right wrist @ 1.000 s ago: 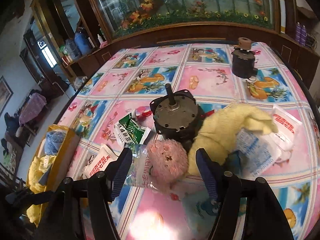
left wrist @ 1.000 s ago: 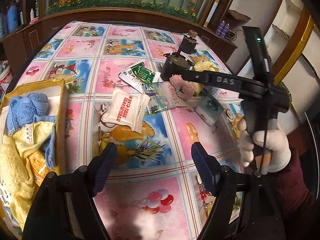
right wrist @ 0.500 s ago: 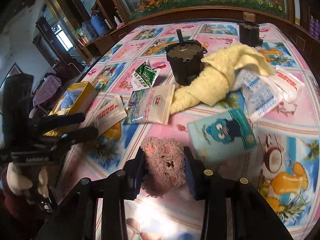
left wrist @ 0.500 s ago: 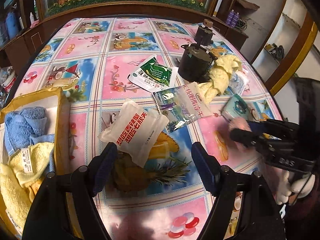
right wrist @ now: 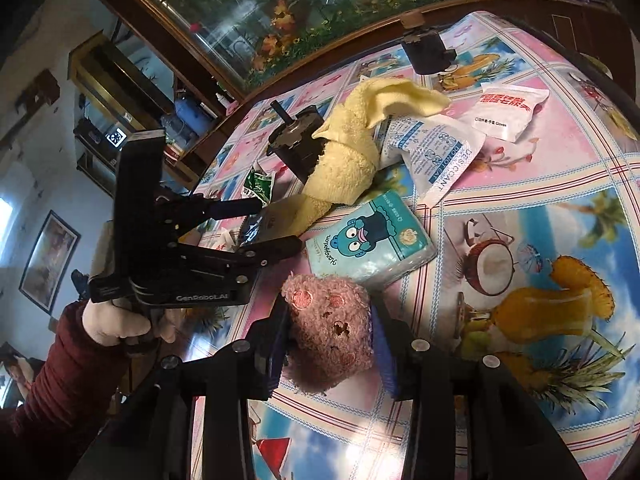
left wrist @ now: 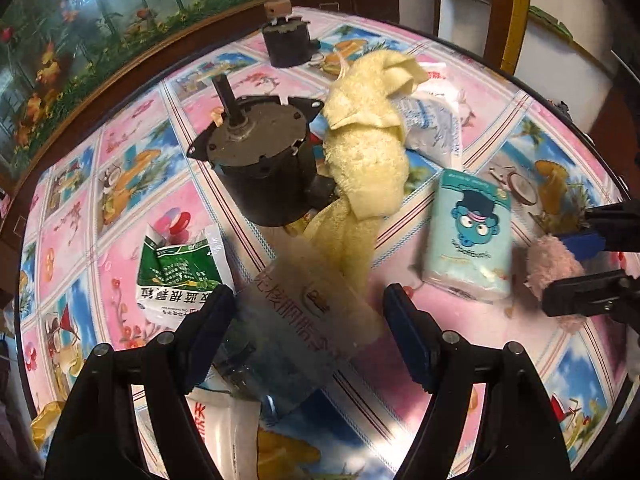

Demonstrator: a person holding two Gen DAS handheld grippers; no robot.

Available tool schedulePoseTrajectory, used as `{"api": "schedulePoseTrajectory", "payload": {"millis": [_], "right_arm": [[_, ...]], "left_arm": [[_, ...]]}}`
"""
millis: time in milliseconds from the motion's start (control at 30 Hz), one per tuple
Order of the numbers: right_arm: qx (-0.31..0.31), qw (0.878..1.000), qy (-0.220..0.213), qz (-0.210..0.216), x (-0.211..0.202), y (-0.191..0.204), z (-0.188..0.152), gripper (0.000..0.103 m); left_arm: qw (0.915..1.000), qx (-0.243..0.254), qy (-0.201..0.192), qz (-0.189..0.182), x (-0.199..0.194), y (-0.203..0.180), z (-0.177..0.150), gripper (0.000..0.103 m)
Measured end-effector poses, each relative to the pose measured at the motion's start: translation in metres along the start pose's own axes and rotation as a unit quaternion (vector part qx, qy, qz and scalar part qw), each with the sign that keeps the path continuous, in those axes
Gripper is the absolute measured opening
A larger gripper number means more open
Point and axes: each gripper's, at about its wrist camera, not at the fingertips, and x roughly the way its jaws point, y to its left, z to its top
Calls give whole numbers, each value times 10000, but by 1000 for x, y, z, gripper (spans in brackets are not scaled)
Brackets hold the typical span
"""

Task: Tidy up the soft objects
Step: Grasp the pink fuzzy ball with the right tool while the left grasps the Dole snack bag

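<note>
On bright fruit-print tablecloth (right wrist: 540, 184), round table:

Right gripper (right wrist: 328, 344): jaws clamped on pink plush toy (right wrist: 326, 324), one blue pad either side; held at near edge of table, just near of tissue pack. Seen also at right edge of left wrist view (left wrist: 576, 268), plush (left wrist: 548, 264) pinched between fingers.

Left gripper (left wrist: 308, 328): jaws wide, holding nothing; poised over clear snack packet (left wrist: 304, 320) with printed characters, packet blurred. Seen from right wrist view (right wrist: 260, 228) at left, gripped by hand (right wrist: 116, 324) in pale glove, dark red sleeve (right wrist: 52, 392).

Yellow towel (left wrist: 368, 152): twisted and heaped, mid-table, leaning against right side of large motor; near end trailing down to snack packet.

Large dark motor (left wrist: 260, 160): cylindrical, shaft upright, left of towel.

Small dark motor (left wrist: 286, 40): far side of table, tan cap on top.

Teal tissue pack (left wrist: 470, 236): cartoon face printed, flat, right of towel, between towel and plush.

White desiccant sachet (right wrist: 432, 152): blue print, partly under far end of towel.

White sachet, red lettering (right wrist: 504, 110): far right, just beyond desiccant sachet.

Green-and-white packet (left wrist: 176, 276): torn open, left of snack packet, near of large motor.

Second white packet, red lettering (left wrist: 224, 432): nearest edge, partly under snack packet.
</note>
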Motion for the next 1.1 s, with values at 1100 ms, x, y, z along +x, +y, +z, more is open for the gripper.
{"api": "schedulePoseTrajectory", "payload": {"millis": [1100], "right_arm": [[-753,9933,33,-875,12,21,-10,41]], "left_arm": [[9978,-272,-168,-583,-25,-24,-34,69]]}}
